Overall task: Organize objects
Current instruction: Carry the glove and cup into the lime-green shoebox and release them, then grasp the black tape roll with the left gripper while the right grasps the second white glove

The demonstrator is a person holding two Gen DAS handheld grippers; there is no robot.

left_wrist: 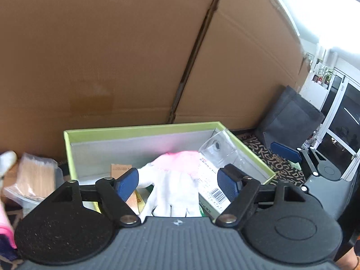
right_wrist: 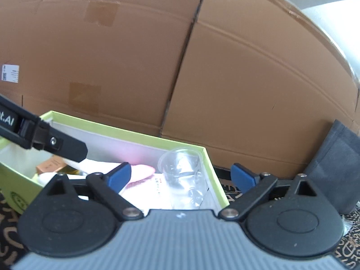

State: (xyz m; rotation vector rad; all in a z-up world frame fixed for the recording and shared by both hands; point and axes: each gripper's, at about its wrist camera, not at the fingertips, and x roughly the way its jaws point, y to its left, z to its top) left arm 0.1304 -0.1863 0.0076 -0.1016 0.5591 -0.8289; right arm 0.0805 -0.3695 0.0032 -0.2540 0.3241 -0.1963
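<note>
1. Done: glove [left_wrist: 171, 180], clear cup [right_wrist: 180, 166], small carton [left_wrist: 211, 189] lie in green box [left_wrist: 139, 128].
2. Left gripper [left_wrist: 177, 182] & right gripper [right_wrist: 182, 175]: jaws spread, holding nothing.
3. Left to do, prob.: swab bag [left_wrist: 33, 177] sits outside box.

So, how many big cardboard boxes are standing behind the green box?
2: one cardboard box on the left of the dark seam, the other on its right, both behind the green box. Others may be hidden.
</note>
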